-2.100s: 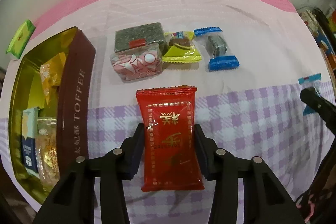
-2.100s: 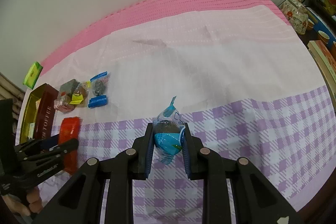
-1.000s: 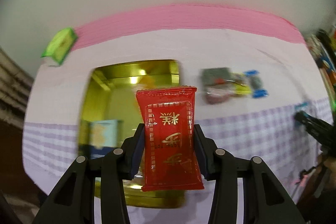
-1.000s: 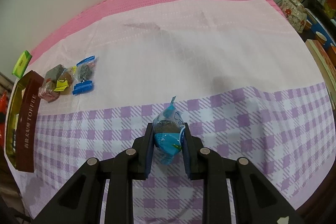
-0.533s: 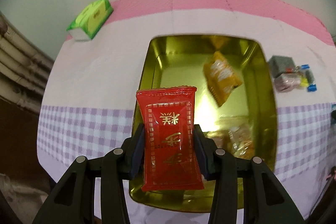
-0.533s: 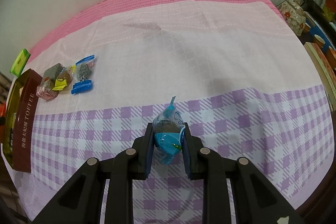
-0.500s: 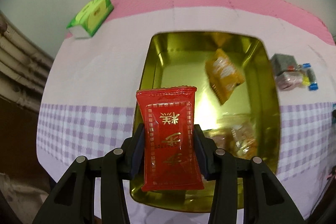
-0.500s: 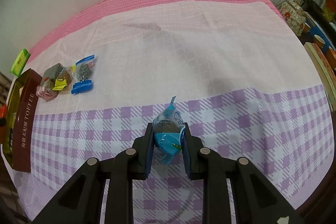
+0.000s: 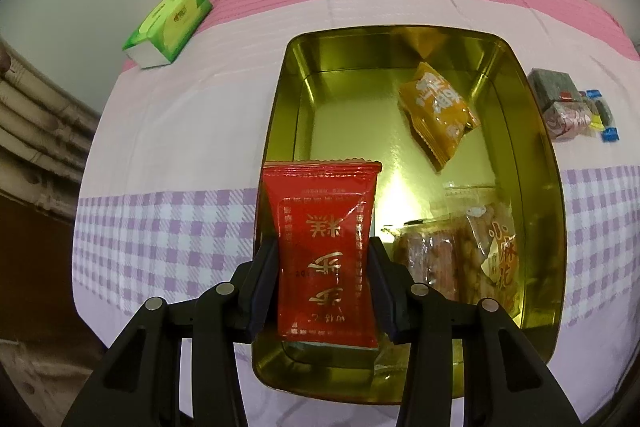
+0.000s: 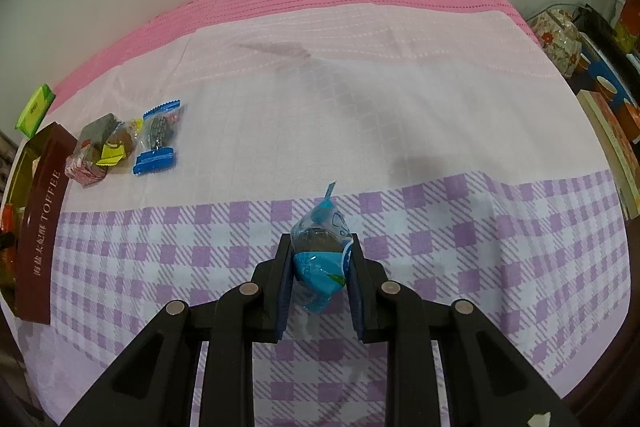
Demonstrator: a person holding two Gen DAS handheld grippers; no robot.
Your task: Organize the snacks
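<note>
My left gripper (image 9: 324,255) is shut on a red snack packet (image 9: 325,251) with gold lettering and holds it above the near left corner of the open gold tin (image 9: 536,131). Inside the tin lie an orange packet (image 9: 440,115) and clear-wrapped snacks (image 9: 468,251). My right gripper (image 10: 318,255) is shut on a blue-wrapped chocolate candy (image 10: 320,251) above the purple-checked cloth. The tin's dark red TOFFEE side (image 10: 42,223) shows at the far left of the right wrist view.
A cluster of loose snacks (image 10: 120,145) lies on the pink cloth just right of the tin; it also shows in the left wrist view (image 9: 568,105). A green box (image 9: 168,27) sits behind the tin. A floral teapot (image 10: 558,39) and books stand beyond the table's right edge.
My left gripper has carried the red packet from the cloth leftward over the tin and now hangs lower and closer above it. My right gripper stays almost still with the blue candy.
</note>
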